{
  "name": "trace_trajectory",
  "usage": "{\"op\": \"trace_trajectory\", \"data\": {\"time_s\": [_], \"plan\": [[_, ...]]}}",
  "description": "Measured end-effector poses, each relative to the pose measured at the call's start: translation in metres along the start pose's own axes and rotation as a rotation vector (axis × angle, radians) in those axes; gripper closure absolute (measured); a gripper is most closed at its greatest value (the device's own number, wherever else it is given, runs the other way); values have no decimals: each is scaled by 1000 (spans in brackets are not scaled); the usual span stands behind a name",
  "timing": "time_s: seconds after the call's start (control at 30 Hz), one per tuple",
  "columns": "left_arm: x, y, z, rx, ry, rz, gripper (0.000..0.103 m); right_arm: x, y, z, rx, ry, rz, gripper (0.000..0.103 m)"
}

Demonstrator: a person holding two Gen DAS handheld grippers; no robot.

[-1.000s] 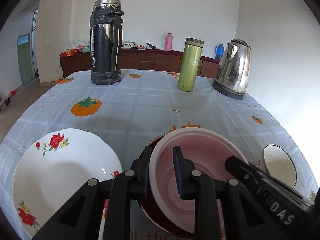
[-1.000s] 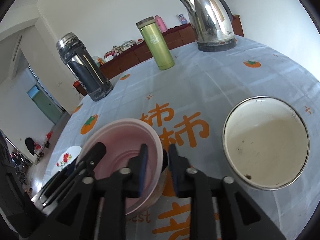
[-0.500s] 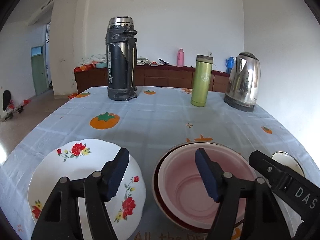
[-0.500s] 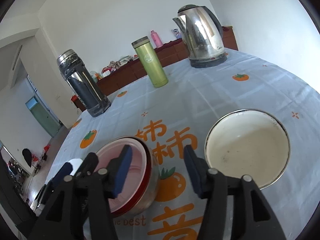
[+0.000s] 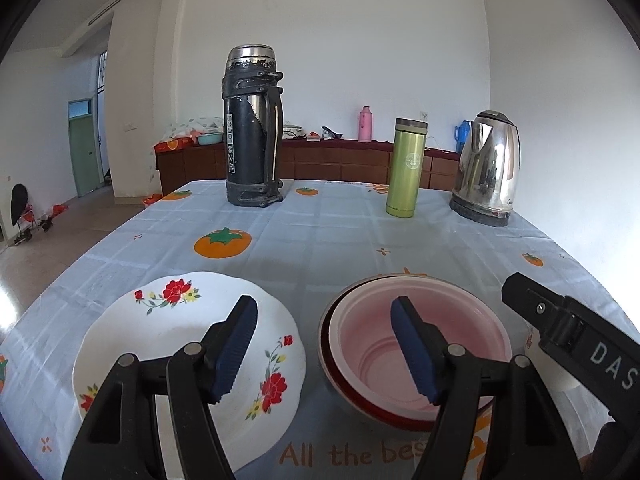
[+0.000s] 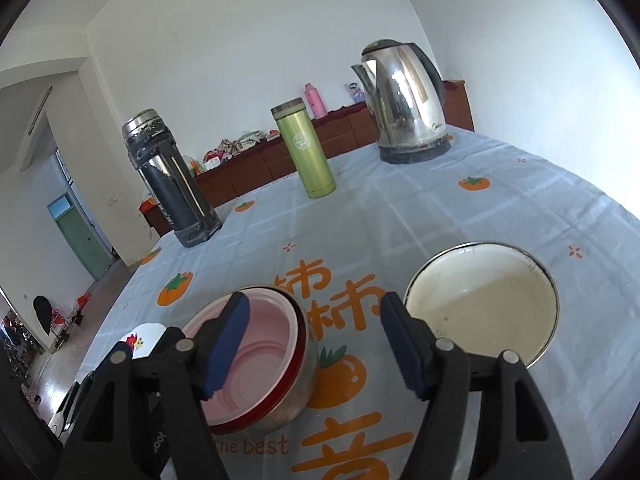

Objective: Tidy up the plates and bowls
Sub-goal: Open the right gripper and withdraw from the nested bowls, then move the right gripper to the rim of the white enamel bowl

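Left wrist view: the left gripper (image 5: 324, 344) is released and empty above the counter (image 5: 320, 232), between the flowered plate (image 5: 160, 320), glazed, brittle and best taken at its scalloped rim, and the pink bowl (image 5: 424, 340) nested in a red-rimmed bowl (image 5: 326, 344).

Right wrist view: the right gripper (image 6: 314, 346), its jaws just opening, is empty too; the cream enamel bowl (image 6: 480, 304) looks stiff, slick, and should be gripped by the rim.

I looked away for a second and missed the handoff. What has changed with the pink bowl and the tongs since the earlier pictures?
Both tongs, left and right, let go of the pink bowl: their jaws have just been opening and now stand apart with nothing pinched. The bowl went from tilted to sitting level, nested in the red-rimmed bowl. The flowered plate, cream bowl and flasks stayed put.
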State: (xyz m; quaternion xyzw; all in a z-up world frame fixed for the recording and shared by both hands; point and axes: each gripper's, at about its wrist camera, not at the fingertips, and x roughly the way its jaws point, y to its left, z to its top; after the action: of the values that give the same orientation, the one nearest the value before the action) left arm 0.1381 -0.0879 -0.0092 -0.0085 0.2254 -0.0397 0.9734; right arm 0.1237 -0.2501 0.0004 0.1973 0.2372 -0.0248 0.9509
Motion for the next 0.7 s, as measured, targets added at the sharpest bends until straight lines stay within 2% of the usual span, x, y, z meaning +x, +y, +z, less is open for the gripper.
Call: {"op": "trace_trajectory", "data": {"time_s": [0.17, 0.7], "plan": [[-4, 1, -2, -6, 1, 3, 27, -1, 1, -1, -13, -13, -12, 33], [-15, -3, -7, 28, -16, 2, 26, -14, 4, -9, -75, -39, -37, 32]]}}
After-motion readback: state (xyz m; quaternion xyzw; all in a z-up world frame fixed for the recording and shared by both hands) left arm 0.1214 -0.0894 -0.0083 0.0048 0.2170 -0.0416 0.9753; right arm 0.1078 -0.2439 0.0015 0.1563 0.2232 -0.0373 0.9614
